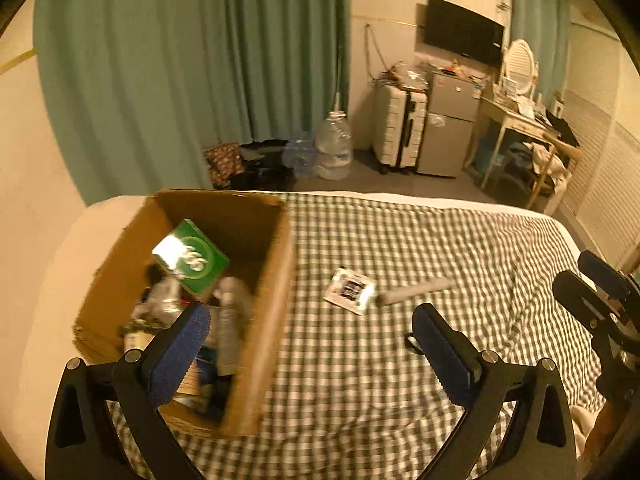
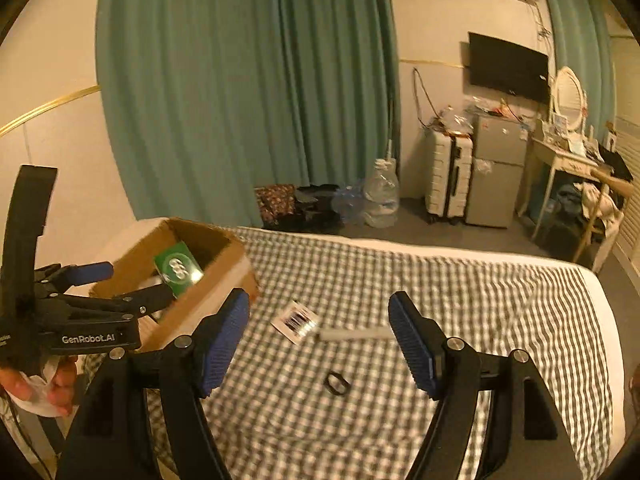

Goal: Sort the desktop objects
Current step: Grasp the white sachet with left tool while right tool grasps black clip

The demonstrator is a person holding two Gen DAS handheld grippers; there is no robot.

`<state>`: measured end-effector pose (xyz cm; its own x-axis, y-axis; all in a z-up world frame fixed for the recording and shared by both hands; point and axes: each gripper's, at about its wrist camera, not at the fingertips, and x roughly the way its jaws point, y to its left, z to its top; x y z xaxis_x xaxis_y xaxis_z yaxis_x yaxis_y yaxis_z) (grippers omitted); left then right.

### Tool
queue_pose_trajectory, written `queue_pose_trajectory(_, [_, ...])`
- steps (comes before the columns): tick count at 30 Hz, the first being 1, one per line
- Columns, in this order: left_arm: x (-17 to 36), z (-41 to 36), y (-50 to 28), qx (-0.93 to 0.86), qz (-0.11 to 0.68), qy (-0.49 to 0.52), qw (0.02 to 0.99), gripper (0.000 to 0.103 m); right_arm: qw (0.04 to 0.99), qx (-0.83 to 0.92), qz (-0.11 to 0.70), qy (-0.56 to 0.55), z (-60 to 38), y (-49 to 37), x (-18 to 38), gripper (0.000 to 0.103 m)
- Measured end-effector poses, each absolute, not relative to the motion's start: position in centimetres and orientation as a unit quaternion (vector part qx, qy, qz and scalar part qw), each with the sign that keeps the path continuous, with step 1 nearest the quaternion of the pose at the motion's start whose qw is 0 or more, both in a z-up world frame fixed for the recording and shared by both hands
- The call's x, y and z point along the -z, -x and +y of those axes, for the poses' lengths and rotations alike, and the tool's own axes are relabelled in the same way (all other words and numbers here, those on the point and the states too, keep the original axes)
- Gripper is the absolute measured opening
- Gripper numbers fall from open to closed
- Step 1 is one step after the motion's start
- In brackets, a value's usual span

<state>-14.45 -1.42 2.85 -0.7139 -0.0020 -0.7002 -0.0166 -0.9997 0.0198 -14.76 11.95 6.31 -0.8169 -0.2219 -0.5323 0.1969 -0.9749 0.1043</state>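
Because the cardboard box [image 1: 256, 292] is smeared by motion blur in the left wrist view, most of what lies inside it is hard to name: only a green carton [image 1: 192, 258] near the top reads clearly, while pale bottle-like shapes and darker things below it stay indistinct, and the near-left part of the box is covered by the left gripper's finger. A small black ring [image 2: 336, 383] on the checked bedspread [image 2: 460, 280] is half hidden behind the right finger of the left gripper [image 1: 310, 350] in that view, though the right wrist view shows it whole. The left gripper hangs wide, holding nothing, its left finger over the box's near corner and its right finger over the bedspread. The right gripper [image 2: 320, 342] is likewise spread wide and empty, above the middle of the bed. A white barcoded packet [image 2: 295, 321] lies on the bedspread just right of the box, and a pale tube [image 2: 356, 335] lies touching or just beside the packet's right edge; both sit beyond the right gripper's fingertips and between them, with the ring nearer, also between the fingers. In the left wrist view the right gripper is cut off at the right edge.
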Motion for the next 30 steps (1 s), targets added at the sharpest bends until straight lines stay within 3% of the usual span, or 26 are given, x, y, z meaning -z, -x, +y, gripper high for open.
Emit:
queue_pose_trajectory(12, [7.1, 4.5, 16.7, -0.910, 0.058, 0.411, 0.003, 0.103, 0.100, 0.939, -0.069, -0.323, 17.3, 16.2, 2.0, 0.072])
queue_pose_trajectory(20, [11.3, 3.5, 20.3, -0.903, 0.107, 0.416, -0.008, 0.103, 0.134, 0.905, 0.001, -0.404, 14.0, 19.2, 8.9, 0.072])
queue_pose_trajectory(24, [13.0, 3.0, 22.3, -0.895, 0.104, 0.435, 0.004, 0.103, 0.138, 0.880, 0.017, -0.454, 13.1, 21.1, 12.2, 0.061])
queue_pose_trajectory(30, [14.7, 3.4, 25.1, -0.885, 0.089, 0.455, 0.035, 0.103, 0.156, 0.866, 0.014, -0.474, 11.4, 23.8, 14.3, 0.058])
